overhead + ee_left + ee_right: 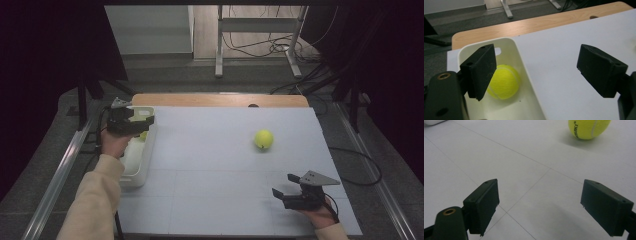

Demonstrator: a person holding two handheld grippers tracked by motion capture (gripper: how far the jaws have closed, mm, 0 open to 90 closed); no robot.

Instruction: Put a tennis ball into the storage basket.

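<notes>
Landmark: white bin at tabletop left edge.
Left gripper above bin's far end, fingers spread, pinching nothing.
Tennis ball in bin lies on bin floor below fingers, apart from them.
Second tennis ball on tabletop, well right of bin.
Right gripper far right of bin, nearer person, fingers spread, empty.

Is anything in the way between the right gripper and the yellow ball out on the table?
No. Between the right gripper, its jaws open, and the tennis ball lies bare white table; nothing visible blocks it.
</notes>
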